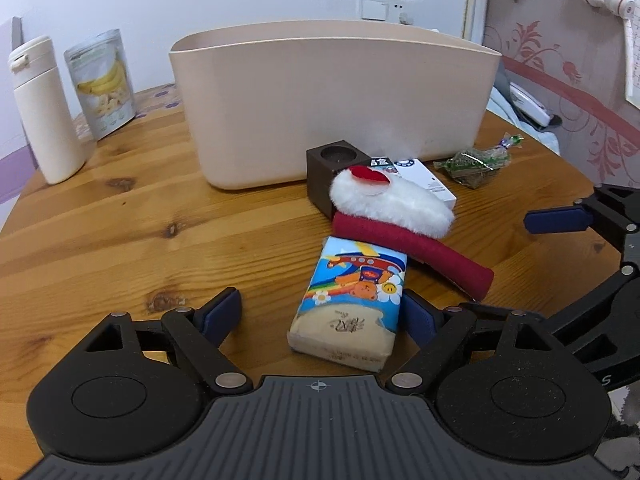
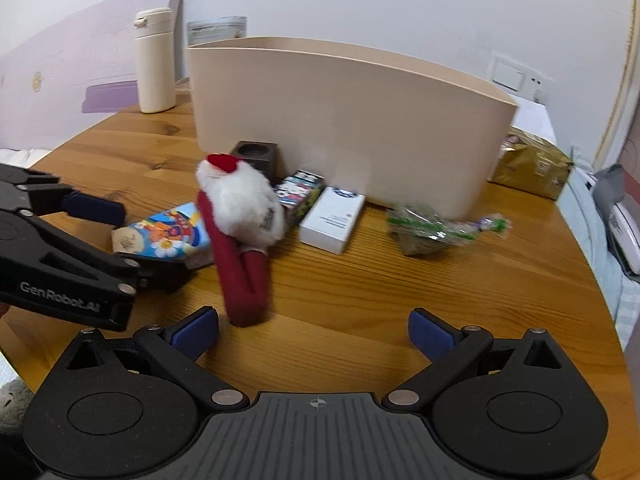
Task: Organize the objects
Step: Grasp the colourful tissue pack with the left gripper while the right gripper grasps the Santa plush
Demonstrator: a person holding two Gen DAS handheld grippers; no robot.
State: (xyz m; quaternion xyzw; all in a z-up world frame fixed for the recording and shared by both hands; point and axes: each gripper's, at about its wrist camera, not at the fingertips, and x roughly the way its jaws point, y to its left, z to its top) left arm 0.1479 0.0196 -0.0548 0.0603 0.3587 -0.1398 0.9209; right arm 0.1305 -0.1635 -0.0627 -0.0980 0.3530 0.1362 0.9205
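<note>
A beige bin (image 1: 332, 100) (image 2: 344, 120) stands on the round wooden table (image 1: 120, 232). In front of it lie a colourful tissue pack (image 1: 352, 300) (image 2: 168, 232), a red-and-white plush band (image 1: 400, 216) (image 2: 240, 240), a dark wooden cube (image 1: 334, 176) (image 2: 256, 156), a white box (image 1: 432, 184) (image 2: 332, 220), a patterned box (image 2: 300, 196) and a green wrapped snack (image 1: 476, 162) (image 2: 436, 228). My left gripper (image 1: 320, 314) is open, its fingers either side of the tissue pack, which lies on the table. My right gripper (image 2: 314, 338) is open and empty, just in front of the plush band.
A cream bottle (image 1: 44, 108) (image 2: 154, 60) and a banana chip pouch (image 1: 104, 84) stand at the table's back left. A gold packet (image 2: 528, 164) lies behind the bin's right end. The right gripper's finger (image 1: 560, 218) shows at the right of the left wrist view.
</note>
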